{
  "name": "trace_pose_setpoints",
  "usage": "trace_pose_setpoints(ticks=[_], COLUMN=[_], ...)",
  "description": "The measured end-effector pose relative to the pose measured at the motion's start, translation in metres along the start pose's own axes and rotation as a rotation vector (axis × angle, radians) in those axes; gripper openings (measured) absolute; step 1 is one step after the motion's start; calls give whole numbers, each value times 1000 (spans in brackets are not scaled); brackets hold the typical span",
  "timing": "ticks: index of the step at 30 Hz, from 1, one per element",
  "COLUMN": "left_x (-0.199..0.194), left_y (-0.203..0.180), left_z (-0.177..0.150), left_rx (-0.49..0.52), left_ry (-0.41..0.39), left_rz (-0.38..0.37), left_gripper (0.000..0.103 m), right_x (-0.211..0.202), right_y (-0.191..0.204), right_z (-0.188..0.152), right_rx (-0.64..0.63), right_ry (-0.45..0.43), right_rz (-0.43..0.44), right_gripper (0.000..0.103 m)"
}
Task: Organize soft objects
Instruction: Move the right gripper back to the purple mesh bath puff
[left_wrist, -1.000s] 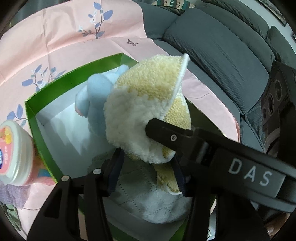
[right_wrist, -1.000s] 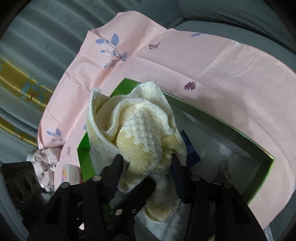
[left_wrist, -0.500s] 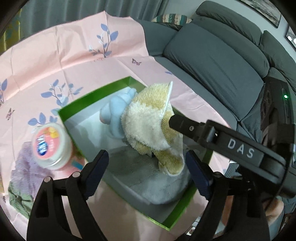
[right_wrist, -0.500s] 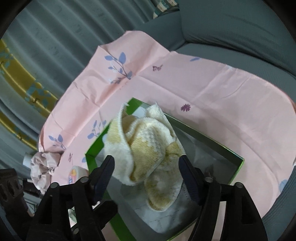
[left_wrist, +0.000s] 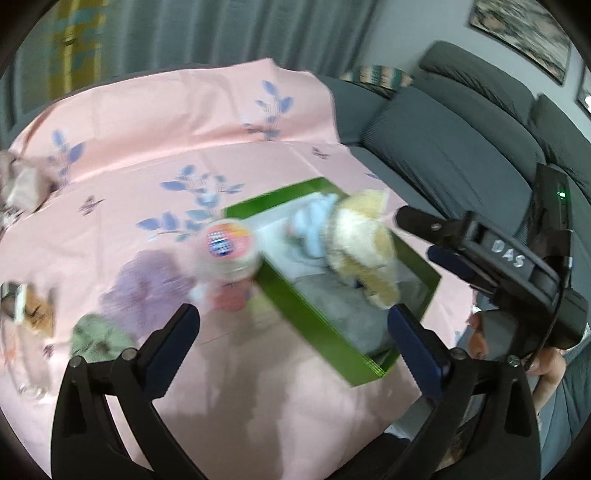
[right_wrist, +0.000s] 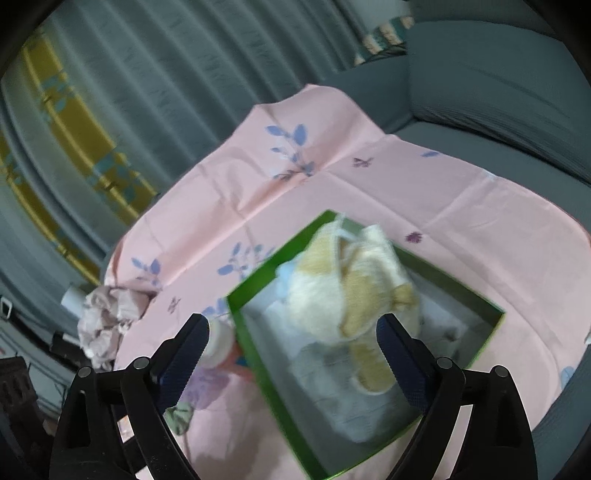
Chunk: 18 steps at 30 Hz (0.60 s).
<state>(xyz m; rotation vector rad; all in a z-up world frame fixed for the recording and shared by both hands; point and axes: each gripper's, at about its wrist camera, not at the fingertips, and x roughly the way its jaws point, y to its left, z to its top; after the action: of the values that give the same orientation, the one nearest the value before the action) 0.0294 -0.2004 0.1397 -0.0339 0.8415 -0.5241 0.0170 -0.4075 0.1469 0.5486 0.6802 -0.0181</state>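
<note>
The fluffy cream-and-yellow towel (left_wrist: 364, 245) lies in the green rectangular cardboard box (left_wrist: 310, 317) on the pink floral cloth (left_wrist: 177, 140), atop a grey quilted cloth (left_wrist: 343, 306). Both the left gripper (left_wrist: 291, 339) and right gripper (right_wrist: 291, 350) have just been opening; their jaws stand wide, nothing between them.

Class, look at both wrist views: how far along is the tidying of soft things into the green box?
Done: the yellow towel, a blue cloth and a grey cloth lie in the green box.
In hand: nothing; the left gripper and right gripper have just been opening, empty.
Left: the crumpled pink cloth outside.
</note>
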Motion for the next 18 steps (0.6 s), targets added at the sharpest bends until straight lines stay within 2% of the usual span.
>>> trace_pose_setpoints(ticks=[6, 11, 18], left_x=[-29, -49, -63], left_y=[56, 118, 172], left_z=[-24, -53, -87], left_rx=[-115, -266, -441], left_ry=[-25, -31, -21], left_rz=[106, 201, 232], left_gripper=[101, 101, 101], right_x=[0, 17, 63], right_y=[52, 105, 174], right_z=[-15, -38, -70], right_rx=[-106, -205, -303], right_ry=[30, 138, 280], right_rz=[79, 174, 167], right_gripper=[93, 92, 92])
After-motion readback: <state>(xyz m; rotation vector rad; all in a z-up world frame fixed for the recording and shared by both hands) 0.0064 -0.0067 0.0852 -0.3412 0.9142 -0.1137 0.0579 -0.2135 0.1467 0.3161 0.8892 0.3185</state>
